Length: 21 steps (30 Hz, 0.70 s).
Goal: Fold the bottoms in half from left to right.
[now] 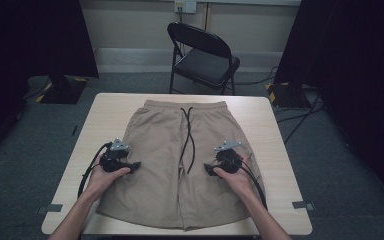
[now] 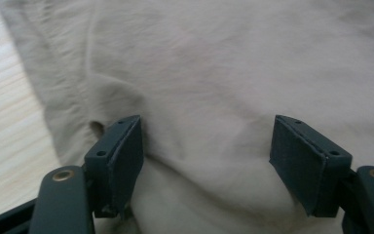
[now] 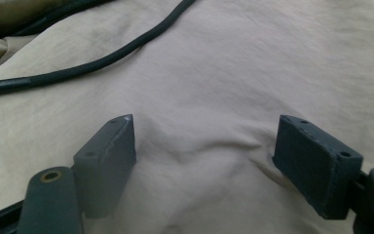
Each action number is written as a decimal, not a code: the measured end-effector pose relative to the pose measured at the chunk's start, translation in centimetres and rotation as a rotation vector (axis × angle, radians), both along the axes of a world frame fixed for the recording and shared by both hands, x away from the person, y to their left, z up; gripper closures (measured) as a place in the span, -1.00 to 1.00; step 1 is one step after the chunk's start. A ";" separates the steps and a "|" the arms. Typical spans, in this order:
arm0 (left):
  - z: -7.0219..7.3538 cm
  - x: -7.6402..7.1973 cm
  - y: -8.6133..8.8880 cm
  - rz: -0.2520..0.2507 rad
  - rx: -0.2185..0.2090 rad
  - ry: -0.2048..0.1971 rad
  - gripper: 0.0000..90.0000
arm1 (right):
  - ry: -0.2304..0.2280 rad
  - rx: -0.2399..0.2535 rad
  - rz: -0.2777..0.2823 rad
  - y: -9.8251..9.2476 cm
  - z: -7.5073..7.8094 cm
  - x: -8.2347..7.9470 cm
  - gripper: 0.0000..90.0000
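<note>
Both my left gripper [image 1: 136,165] and right gripper [image 1: 208,170] stand wide-jawed on the khaki shorts [image 1: 165,150]; closing shallow risks pinching one layer only.

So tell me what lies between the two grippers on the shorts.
In the high view, the black drawstring hangs down the beige shorts between the left gripper and right gripper.

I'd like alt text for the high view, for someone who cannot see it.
Beige shorts lie flat on a light wooden table, a black drawstring trailing down the middle. The left gripper and right gripper, both open, rest on the legs. A black folding chair stands behind.
</note>
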State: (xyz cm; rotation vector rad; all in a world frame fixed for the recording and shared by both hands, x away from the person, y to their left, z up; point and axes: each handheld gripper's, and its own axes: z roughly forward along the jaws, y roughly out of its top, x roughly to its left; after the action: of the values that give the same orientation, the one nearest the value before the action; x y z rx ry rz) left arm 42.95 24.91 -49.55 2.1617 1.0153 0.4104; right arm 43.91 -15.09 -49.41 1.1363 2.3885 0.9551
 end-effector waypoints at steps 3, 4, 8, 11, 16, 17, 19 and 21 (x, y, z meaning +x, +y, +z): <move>0.1 -0.5 -0.2 -0.005 0.009 0.010 -0.38 | 0.012 -0.010 0.003 -0.7 0.1 -0.2 -0.49; 0.1 -0.5 -0.2 -0.005 0.009 0.010 -0.38 | 0.012 -0.010 0.003 -0.7 0.1 -0.2 -0.49; 0.0 -1.1 -0.7 -0.029 -0.001 0.003 -0.39 | -0.007 0.007 -0.010 -1.8 -0.1 -0.9 -0.49; -0.1 -1.7 -1.4 -0.024 -0.006 0.000 -0.44 | 0.002 -0.001 -0.013 -2.6 0.0 -1.2 -0.49; 0.1 -2.7 -2.2 -0.056 0.004 0.015 -0.45 | -0.009 0.009 -0.026 -3.8 -0.1 -1.8 -0.49; 0.2 -2.8 -2.4 -0.061 0.007 0.026 -0.45 | -0.009 0.009 -0.028 -4.1 -0.1 -1.9 -0.49; 0.3 -2.9 -2.5 -0.072 0.015 0.030 -0.45 | -0.006 0.005 -0.035 -4.6 0.0 -2.1 -0.49; 0.2 -3.3 -3.2 -0.079 0.022 0.030 -0.46 | -0.002 0.003 -0.043 -5.1 0.0 -2.2 -0.49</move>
State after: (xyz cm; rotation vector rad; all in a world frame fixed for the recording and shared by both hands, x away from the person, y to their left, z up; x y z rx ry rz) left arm 39.61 21.69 -49.30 2.2255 0.9424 0.3538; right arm 41.75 -20.23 -49.40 1.1829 2.3519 0.9456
